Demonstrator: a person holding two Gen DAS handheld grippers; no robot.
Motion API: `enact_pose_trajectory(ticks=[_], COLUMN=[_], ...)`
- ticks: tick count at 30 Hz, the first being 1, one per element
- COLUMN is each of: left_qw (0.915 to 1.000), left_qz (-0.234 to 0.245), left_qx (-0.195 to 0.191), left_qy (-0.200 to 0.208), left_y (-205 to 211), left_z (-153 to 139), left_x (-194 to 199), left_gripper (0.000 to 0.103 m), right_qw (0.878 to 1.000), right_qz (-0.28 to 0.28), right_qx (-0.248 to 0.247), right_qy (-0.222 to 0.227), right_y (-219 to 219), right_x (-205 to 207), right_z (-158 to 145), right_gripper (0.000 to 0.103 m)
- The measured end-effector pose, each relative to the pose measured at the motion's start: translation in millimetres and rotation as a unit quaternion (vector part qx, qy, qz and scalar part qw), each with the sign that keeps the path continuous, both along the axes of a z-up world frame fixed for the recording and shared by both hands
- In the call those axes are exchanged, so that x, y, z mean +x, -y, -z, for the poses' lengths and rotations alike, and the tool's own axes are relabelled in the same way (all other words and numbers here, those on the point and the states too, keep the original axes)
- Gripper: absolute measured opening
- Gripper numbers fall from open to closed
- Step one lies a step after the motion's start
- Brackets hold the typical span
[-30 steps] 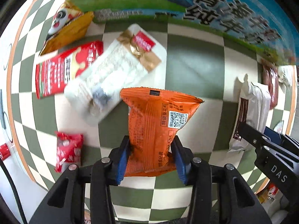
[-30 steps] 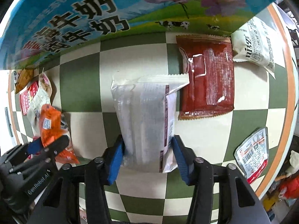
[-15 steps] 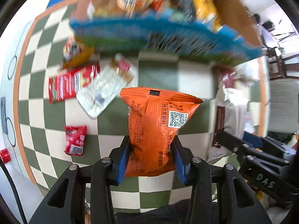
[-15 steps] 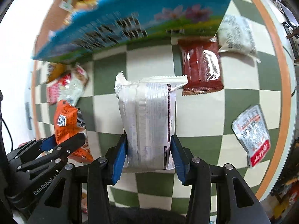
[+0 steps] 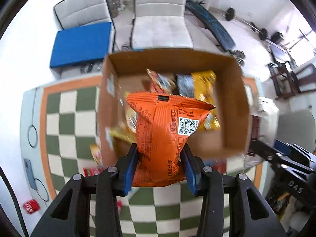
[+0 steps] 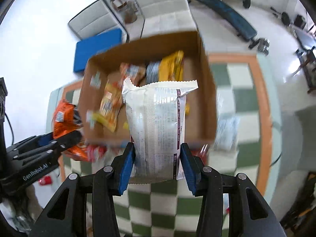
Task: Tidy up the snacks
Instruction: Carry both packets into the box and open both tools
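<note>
1. You have lifted both bags up from the table; they now hang over the box [image 5: 235,106].
2. Your left gripper [image 5: 160,165] squeezes the orange bag [image 5: 165,130]; your right gripper [image 6: 157,163] squeezes the white bag [image 6: 158,122].
3. Both look light, soft and crinkly, so hold the bottoms gently.

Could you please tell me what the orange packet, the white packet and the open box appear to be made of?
Orange packet: probably glossy plastic film, going by its crimped top seal, wrinkles and sheen.
White packet: similar film, perhaps metallised, with a silvery shine and a zigzag-cut edge.
Box: matt brown cardboard, with plain, unprinted inner walls.
</note>
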State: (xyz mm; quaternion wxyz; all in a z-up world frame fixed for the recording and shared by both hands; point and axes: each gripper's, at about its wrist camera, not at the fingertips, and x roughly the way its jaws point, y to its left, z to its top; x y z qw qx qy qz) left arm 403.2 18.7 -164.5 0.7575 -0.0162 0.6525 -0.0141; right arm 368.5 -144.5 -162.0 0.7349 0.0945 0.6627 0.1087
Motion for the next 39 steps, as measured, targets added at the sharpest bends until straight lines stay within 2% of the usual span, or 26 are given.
enact_pose_trajectory(ticks=[4,10,19,23,24,25,26,27,28,31,34,39], left_qw=[0.9994,0.9955,0.9893,0.9883,0.9889,0.9891,0.9893,0.9894,0.99,0.991,0.992,0.9939], left_qz=[-0.003,-0.011,-0.012,-0.018,-0.02,-0.02,-0.02,-0.021,-0.023,-0.023,-0.022,-0.014], left_qx=[0.014,0.044,0.075,0.06,0.053,0.051,0.05,0.048,0.042,0.036,0.032,0.006], left_qy=[-0.033,-0.083,-0.125,-0.139,-0.138,-0.137,-0.136,-0.135,-0.133,-0.127,-0.12,-0.109], left_y=[-10.0,-28.4,-39.7,-39.9,-39.3,-38.9,-38.7,-38.8,-38.7,-37.5,-35.9,-32.5], left_z=[16.1,52.5,90.6,99.5,100.4,100.1,100.3,100.3,98.7,93.5,87.0,70.7], left_x=[49.6,104.1,132.2,135.0,135.9,136.6,137.3,138.1,138.5,138.1,136.0,123.7], left_gripper=[0.04,0.04,0.042,0.042,0.044,0.052,0.057,0.074,0.086,0.087,0.087,0.087], right_qw=[1.0,0.998,0.995,0.994,0.993,0.993,0.992,0.992,0.992,0.992,0.993,0.994], right_qz=[0.005,0.008,0.001,-0.003,-0.004,-0.003,-0.006,-0.008,-0.008,-0.01,-0.007,-0.003], right_qx=[-0.026,-0.055,-0.087,-0.092,-0.092,-0.092,-0.093,-0.096,-0.097,-0.097,-0.09,-0.07], right_qy=[-0.005,-0.037,-0.057,-0.065,-0.073,-0.08,-0.084,-0.085,-0.082,-0.077,-0.077,-0.08], right_y=[2.3,0.2,-2.3,-3.8,-4.4,-5.4,-6.9,-8.4,-9.6,-13.0,-15.4,-20.3], right_x=[61.9,124.5,152.4,156.6,157.5,157.6,157.6,157.3,157.2,156.3,154.8,147.5], right_z=[7.7,49.7,88.4,97.4,100.5,102.5,104.5,104.8,103.7,100.7,96.7,89.7], right_gripper=[0.049,0.049,0.049,0.05,0.051,0.053,0.06,0.074,0.079,0.082,0.091,0.094])
